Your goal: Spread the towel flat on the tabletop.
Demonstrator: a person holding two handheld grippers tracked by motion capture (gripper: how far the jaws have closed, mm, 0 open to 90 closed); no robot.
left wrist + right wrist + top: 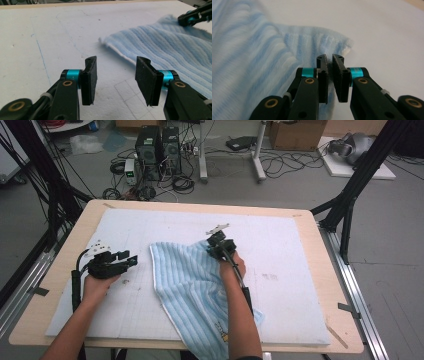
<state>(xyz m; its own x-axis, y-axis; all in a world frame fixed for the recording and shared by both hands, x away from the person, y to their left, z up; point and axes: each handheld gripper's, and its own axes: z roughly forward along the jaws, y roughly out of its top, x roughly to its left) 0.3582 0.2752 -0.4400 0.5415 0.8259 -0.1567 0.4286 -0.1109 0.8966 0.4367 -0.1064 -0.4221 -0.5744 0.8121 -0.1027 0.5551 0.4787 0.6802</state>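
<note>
A light blue striped towel (192,285) was spread across the middle of the desk (310,227), on the white foam sheet (280,265) that covered most of it; its near end was draped over the desk's near edge. The towel's far corner was bunched up under the right gripper (216,246). In the right gripper view, the jaws of the right gripper (331,65) were nearly closed, and a fold at that corner of the towel (262,62) appeared to be pinched between them. The left gripper (125,259) was held over the foam sheet towards the desk's left edge, just beside the towel's left border and not touching it. Its jaws were seen wide apart in the left gripper view (116,72), with nothing between them, and the towel's white-edged corner (160,47) was seen beyond them.
</note>
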